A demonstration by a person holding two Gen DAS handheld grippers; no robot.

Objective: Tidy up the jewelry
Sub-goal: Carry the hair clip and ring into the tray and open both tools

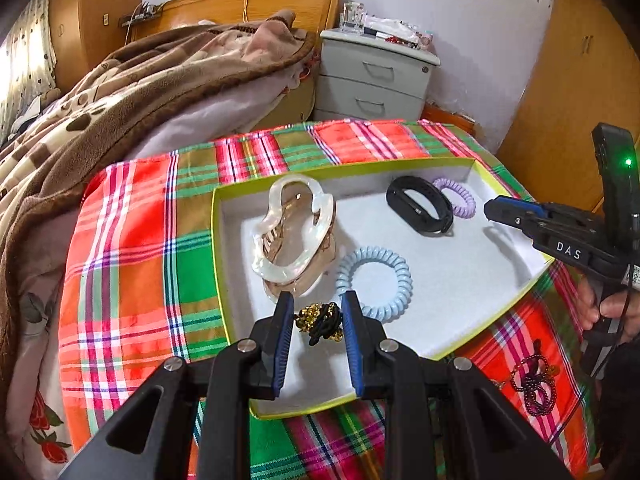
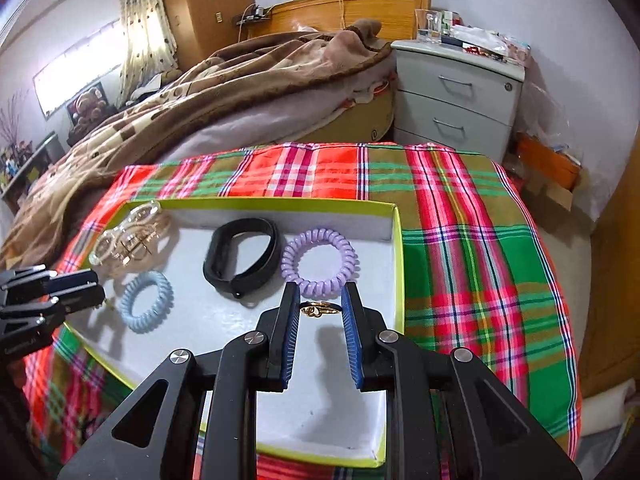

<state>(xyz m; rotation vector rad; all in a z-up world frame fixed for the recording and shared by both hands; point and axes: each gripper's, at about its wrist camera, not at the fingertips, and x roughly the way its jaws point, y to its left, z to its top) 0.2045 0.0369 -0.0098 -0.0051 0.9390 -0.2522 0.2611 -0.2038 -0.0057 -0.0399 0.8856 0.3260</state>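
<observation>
The left hand-held gripper (image 1: pixel 318 312) points steeply down over the near edge of the white-lined tray (image 1: pixel 460 280), which rests on the desk under a plaid cloth (image 1: pixel 140 240). Its blue pads stand partly apart with a black and gold beaded piece (image 1: pixel 322 320) between the tips; the left wrist view does not settle whether the pads press on it or merely flank it. The right hand-held gripper (image 2: pixel 320 306) also points steeply down, near the tray's right wall, with a small gold ring (image 2: pixel 320 309) spanning the gap between its partly closed pads, apparently gripped. In the left wrist view the right hand-held gripper enters from the right of the tray, with the person's fingers (image 1: pixel 612 308) wrapped around its handle. Inside the tray, a clear hair claw clip (image 1: pixel 292 232) sits toward the far left corner, a light blue coil hair tie (image 1: pixel 376 280) lies just beside it on the near side, a black wristband (image 1: pixel 420 204) lies toward the far side, and a purple coil hair tie (image 2: pixel 318 260) lies just right of the wristband. A dark red beaded strand (image 1: pixel 536 384) lies on the cloth outside the tray, past its near right edge.
</observation>
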